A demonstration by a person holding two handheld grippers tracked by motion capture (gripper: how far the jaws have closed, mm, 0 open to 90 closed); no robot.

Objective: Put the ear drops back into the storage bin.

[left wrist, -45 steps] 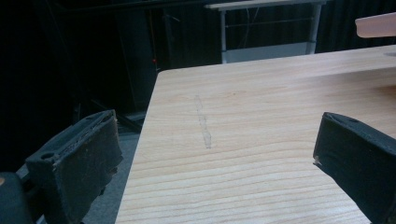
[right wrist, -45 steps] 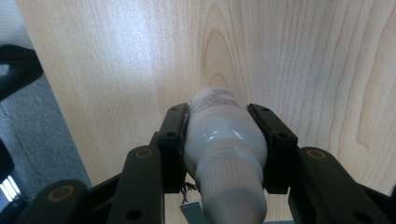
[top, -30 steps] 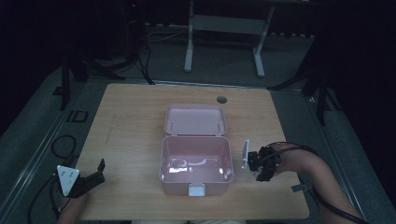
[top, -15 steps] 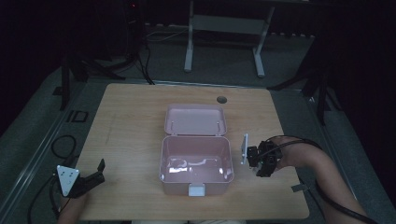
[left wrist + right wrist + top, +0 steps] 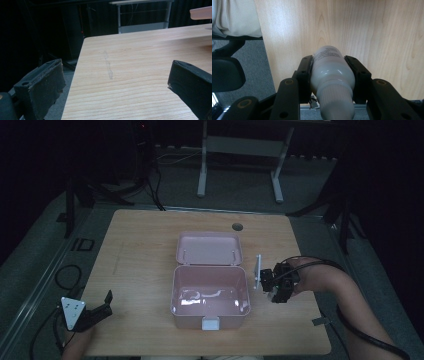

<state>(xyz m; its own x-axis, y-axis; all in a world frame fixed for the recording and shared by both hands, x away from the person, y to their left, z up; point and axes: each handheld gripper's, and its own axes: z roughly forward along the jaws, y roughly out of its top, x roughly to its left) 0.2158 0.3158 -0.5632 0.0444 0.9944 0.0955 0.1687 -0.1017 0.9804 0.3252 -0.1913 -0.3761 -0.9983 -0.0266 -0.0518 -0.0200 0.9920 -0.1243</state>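
Fingers of the right gripper (image 5: 274,287) are clamped on a small white bottle (image 5: 331,72), and in the high view that gripper now sits a little higher in the picture than a second ago, beside the right wall of the open pink box (image 5: 210,292), near the table's (image 5: 140,250) right edge. The bottle itself is too small and dark to make out from above. The box has not shifted; its lid lies flat toward the far edge. The left gripper (image 5: 95,312) rests at the table's near left corner, just where it was, well apart from the box.

From the left gripper view, its fingers (image 5: 41,87) stand wide apart with nothing between them, bare table ahead and a sliver of the pink lid (image 5: 201,12) at the top right.

From the right gripper view, both fingers (image 5: 303,72) press the bottle's sides, its cap end toward the camera, with the table's near edge and floor below it.

My reading is that the bottle has been lifted clear of the table and the next move is to carry it over the box's right wall and set it inside.
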